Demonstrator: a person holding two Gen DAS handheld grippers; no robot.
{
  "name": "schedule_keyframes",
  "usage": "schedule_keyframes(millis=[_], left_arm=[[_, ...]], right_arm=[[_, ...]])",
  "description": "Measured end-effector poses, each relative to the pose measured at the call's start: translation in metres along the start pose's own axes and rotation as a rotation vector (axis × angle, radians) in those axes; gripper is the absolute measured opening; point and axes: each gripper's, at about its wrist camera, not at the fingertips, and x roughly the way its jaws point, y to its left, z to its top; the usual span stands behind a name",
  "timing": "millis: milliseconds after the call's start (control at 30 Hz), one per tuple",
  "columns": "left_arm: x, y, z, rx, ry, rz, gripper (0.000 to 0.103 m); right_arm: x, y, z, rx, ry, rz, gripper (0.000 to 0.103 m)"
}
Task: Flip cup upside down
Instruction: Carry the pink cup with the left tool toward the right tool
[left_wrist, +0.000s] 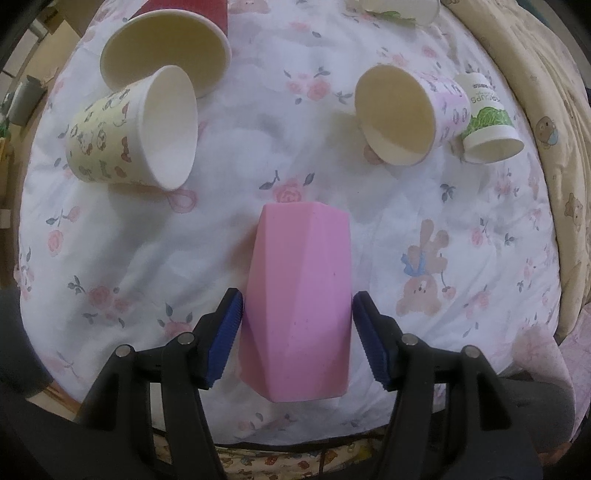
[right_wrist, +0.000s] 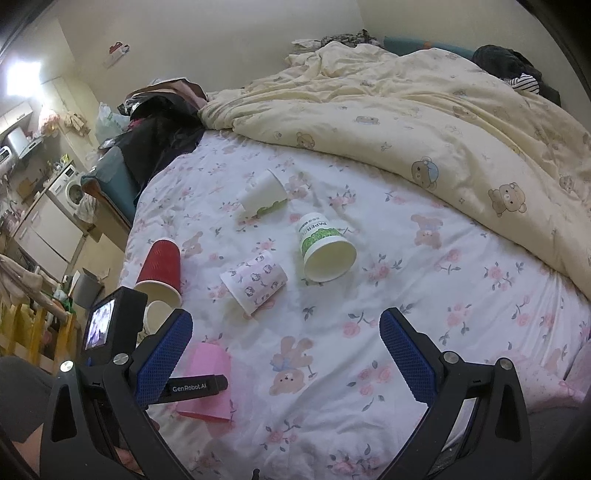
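A pink faceted cup (left_wrist: 299, 299) lies on its side on the floral bedsheet (left_wrist: 461, 221), its far end pointing away from me. My left gripper (left_wrist: 297, 332) straddles it with the blue pads (left_wrist: 225, 339) on either side, a small gap showing on both sides, so it is open around the cup. The same cup shows in the right wrist view (right_wrist: 207, 384), low left, with the left gripper's finger across it. My right gripper (right_wrist: 284, 358) is wide open and empty above the sheet.
Several paper cups lie on their sides: a yellow patterned one (left_wrist: 136, 129), a red one (left_wrist: 166, 51), a pink-patterned one (left_wrist: 406, 114), a green-labelled one (left_wrist: 487, 118) and a white one (right_wrist: 264, 195). A cream bear duvet (right_wrist: 424, 122) is heaped at the right.
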Motion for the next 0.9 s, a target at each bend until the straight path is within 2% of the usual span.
schedule_keyframes(millis=[33, 67, 133, 300, 367, 433, 533, 667, 800, 900], left_arm=[[-0.001, -0.002, 0.0, 0.015, -0.003, 0.011, 0.069], [-0.002, -0.006, 0.0, 0.02, -0.01, 0.021, 0.08], [-0.007, -0.011, 0.001, 0.029, -0.035, 0.018, 0.087], [-0.02, -0.009, -0.002, 0.048, -0.026, -0.026, 0.087], [-0.034, -0.006, -0.007, 0.077, -0.064, -0.053, 0.087], [-0.05, -0.005, -0.014, 0.134, -0.104, -0.017, 0.087], [-0.07, 0.013, -0.014, 0.154, -0.148, 0.008, 0.087], [-0.092, 0.052, -0.02, 0.122, -0.19, 0.014, 0.087], [-0.102, 0.086, -0.021, 0.104, -0.263, 0.059, 0.087], [-0.104, 0.104, -0.019, 0.082, -0.29, 0.057, 0.087]], right_arm=[[0.001, 0.0, 0.0, 0.0, 0.004, 0.001, 0.103], [0.001, 0.0, 0.0, -0.001, 0.004, 0.001, 0.103], [0.0, 0.001, 0.0, -0.001, 0.002, 0.001, 0.103], [0.0, 0.001, 0.0, 0.005, 0.004, 0.003, 0.103], [0.0, 0.0, 0.0, 0.004, 0.006, 0.004, 0.103], [0.0, 0.001, 0.0, 0.005, 0.013, 0.005, 0.103], [0.001, 0.0, 0.001, 0.0, 0.021, 0.005, 0.103], [0.008, 0.005, -0.002, -0.019, 0.059, 0.012, 0.103], [0.018, 0.012, -0.006, -0.032, 0.093, 0.022, 0.103], [0.024, 0.017, -0.009, -0.045, 0.116, 0.014, 0.103]])
